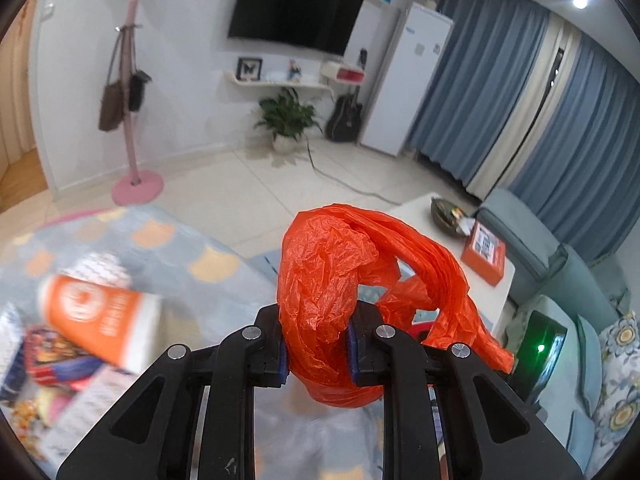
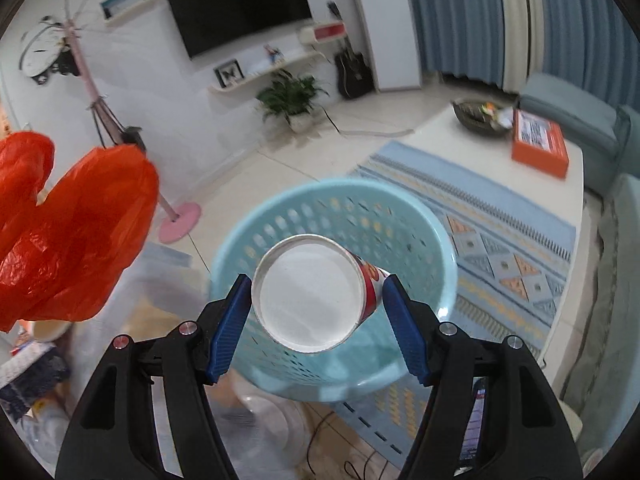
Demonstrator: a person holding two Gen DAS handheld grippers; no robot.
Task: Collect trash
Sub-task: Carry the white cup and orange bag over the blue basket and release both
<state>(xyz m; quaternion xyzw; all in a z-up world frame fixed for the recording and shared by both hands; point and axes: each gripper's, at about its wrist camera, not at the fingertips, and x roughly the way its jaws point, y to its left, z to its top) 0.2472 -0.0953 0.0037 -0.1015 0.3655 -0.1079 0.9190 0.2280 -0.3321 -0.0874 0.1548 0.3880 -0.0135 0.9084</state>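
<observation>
My left gripper (image 1: 316, 354) is shut on a crumpled orange plastic bag (image 1: 336, 276) and holds it in the air; the bag also shows at the left of the right wrist view (image 2: 76, 232). My right gripper (image 2: 316, 320) is open. A can with a silver end and red label (image 2: 316, 292) sits between its blue pads without clear contact, just above a light blue perforated basket (image 2: 400, 220). An orange and white paper cup (image 1: 100, 320) lies blurred among packets at the lower left of the left wrist view.
A white coffee table (image 2: 500, 168) holds an orange box (image 2: 540, 144) and a dark bowl (image 2: 476, 116). A patterned rug (image 2: 500, 248) covers the floor. A pink coat stand (image 1: 136, 184), a potted plant (image 1: 286, 120) and a grey-blue sofa (image 1: 560, 264) stand around.
</observation>
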